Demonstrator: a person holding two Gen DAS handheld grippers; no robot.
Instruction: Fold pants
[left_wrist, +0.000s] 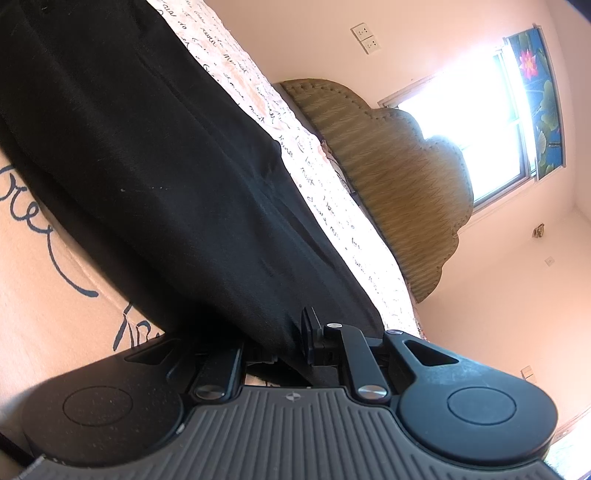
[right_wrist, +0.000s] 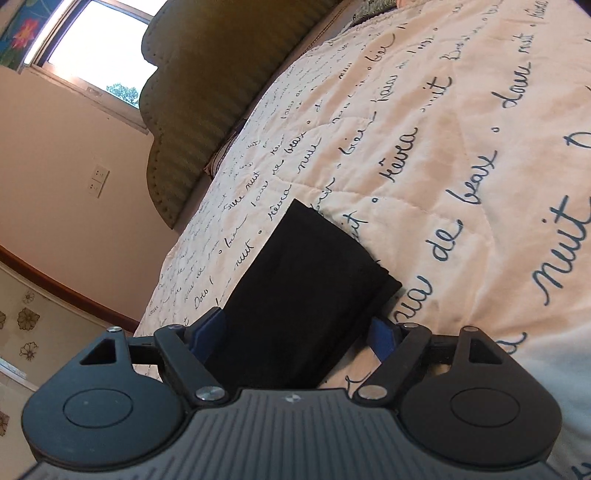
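Item: black pants (left_wrist: 155, 177), lying on a bed under a cream quilt (right_wrist: 461, 155) printed with dark cursive script.

Left wrist view: the pants run as a long dark band from 11 o'clock down to 6 o'clock, where the cloth passes between the fingers of the left gripper (left_wrist: 291, 343). The jaws stand nearly together, pinching the fabric. Quilt shows on both sides of the band.

Right wrist view: a folded end of the pants (right_wrist: 303, 288) lies flat on the quilt, its square edge pointing toward 12 o'clock. The right gripper (right_wrist: 295, 334) has its jaws spread wide, one blue-padded finger (right_wrist: 208, 330) at each side of the cloth; the left pad sits just beside the fabric edge, and contact cannot be told. The cloth is not clamped.

Surroundings: a padded scalloped headboard (left_wrist: 402, 184) at 2 o'clock in the left view and 11 o'clock in the right; a bright window (left_wrist: 476, 122) with a floral curtain (left_wrist: 539, 96); wall sockets (left_wrist: 365, 37) on a peach wall.
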